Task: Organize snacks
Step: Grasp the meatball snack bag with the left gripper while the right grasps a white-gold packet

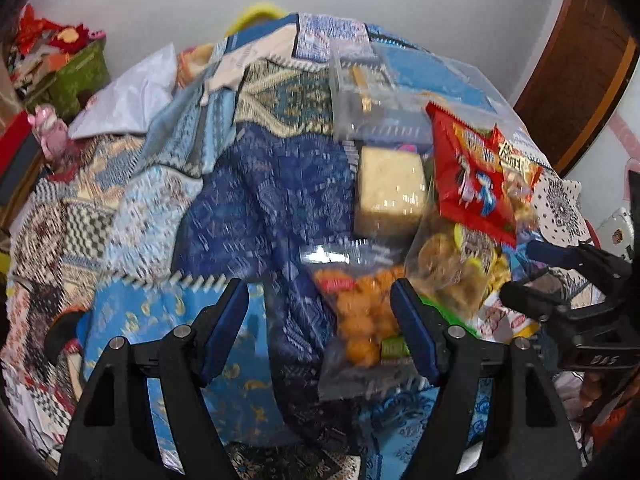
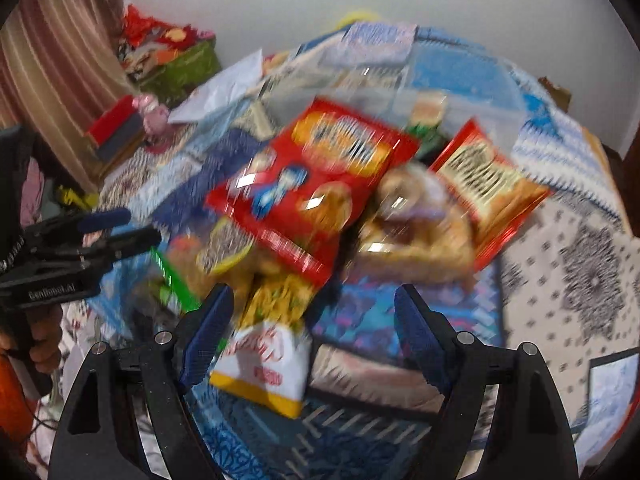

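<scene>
A heap of snack packets lies on a blue patterned bedspread point(image 1: 256, 184). My left gripper point(image 1: 320, 292) stands open over a clear bag of orange balls point(image 1: 360, 312), whose lower part lies between the fingers without touching them. Beyond it lie a pale yellow block packet point(image 1: 390, 188), a red crisp bag point(image 1: 472, 168) and a clear plastic box point(image 1: 372, 92). My right gripper point(image 2: 314, 296) is open above a white and yellow packet point(image 2: 264, 364) next to its left finger. The red crisp bag point(image 2: 316, 184) and a red-orange bag point(image 2: 488, 184) lie farther off. Each gripper shows in the other's view: right gripper point(image 1: 520, 270), left gripper point(image 2: 140, 224).
A green box point(image 1: 80, 76) piled with red things, a pink toy point(image 1: 48, 132) and a white paper bag point(image 1: 128, 96) sit at the bed's far left. A brown wooden door point(image 1: 580, 72) stands at the right, a striped curtain point(image 2: 52, 60) at the left. A hand point(image 2: 44, 336) holds the left gripper.
</scene>
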Demonstrator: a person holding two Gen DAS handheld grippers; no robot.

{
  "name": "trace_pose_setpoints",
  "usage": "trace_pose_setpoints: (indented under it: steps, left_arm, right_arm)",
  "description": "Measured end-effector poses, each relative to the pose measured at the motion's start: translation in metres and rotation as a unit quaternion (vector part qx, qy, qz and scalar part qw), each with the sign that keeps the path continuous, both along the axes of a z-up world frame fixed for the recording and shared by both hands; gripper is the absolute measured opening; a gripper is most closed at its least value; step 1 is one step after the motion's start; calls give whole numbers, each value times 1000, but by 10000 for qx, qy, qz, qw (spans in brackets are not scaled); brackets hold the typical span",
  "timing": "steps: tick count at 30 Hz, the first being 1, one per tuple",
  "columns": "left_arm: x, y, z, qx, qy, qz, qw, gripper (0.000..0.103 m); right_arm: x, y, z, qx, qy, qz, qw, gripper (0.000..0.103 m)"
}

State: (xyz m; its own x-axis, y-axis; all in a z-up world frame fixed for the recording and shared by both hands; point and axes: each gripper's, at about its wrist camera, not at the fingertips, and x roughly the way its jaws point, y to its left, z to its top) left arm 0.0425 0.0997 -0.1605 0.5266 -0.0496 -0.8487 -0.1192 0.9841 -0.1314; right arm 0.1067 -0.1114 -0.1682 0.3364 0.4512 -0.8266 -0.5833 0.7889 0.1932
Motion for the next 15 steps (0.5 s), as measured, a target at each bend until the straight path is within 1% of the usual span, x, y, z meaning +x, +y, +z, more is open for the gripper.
trace_pose_setpoints:
  steps: [4,9,10,11,12,14,15]
  left_arm:
    - [-4,-3,-13,-162,158,-58,9997,73]
    - [-3,-14,-16,-262,193,-241,9992,73]
    - [-1,-17,-17,-265,210,-267,9991,73]
    - [0,-19,-19,-276,227,-289,9989,73]
    - [1,-22,-20,-302,244,-306,9988,73]
    - [4,-25,-25,-357,314,-333,9983,73]
    - [5,-26,-28,-338,365,-327,9982,73]
  right_arm:
    - [-2,9,-13,-112,124,78,9998,80]
    - [-1,14,-16,-267,-34,164,9995,80]
    - [-2,14,-16,-288,-77,188,9994,79]
    - [-2,14,-17,-318,-113,207,9992,71]
    - [-3,14,-17,-332,-141,237,9991,67]
    - [-2,12,-16,-295,-115,309,9990,49]
    - [-2,10,-15,-249,-67,371,9990,44]
